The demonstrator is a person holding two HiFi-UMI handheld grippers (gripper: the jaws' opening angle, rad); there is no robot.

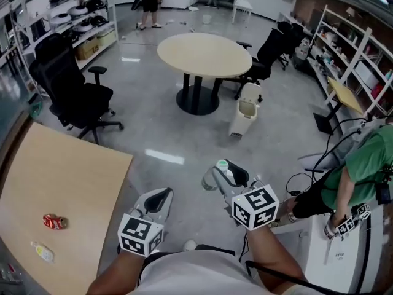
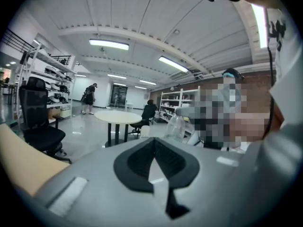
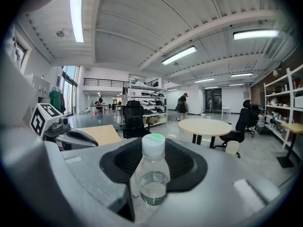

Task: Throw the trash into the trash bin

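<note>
Right gripper (image 1: pixel 225 178): its jaws are clamping a clear plastic bottle with a white, green-topped cap (image 3: pixel 152 174), which is holding a little water.
Bottle axis: it is standing across the jaws, cap end up in the right gripper view.
Left gripper (image 1: pixel 156 203): its jaws are resting together, gripping nothing.
Bin: a white lidded trash bin (image 1: pixel 245 109) is standing on the grey floor just beside the round beige table (image 1: pixel 204 54), ahead of the bottle and well apart from it.
Nearer hand: the right one is sitting on the bin's side, so carrying forward looks like its job.
Left behind: a crushed red can (image 1: pixel 54 221) is lying on the wooden worktop (image 1: pixel 80 177).
</note>
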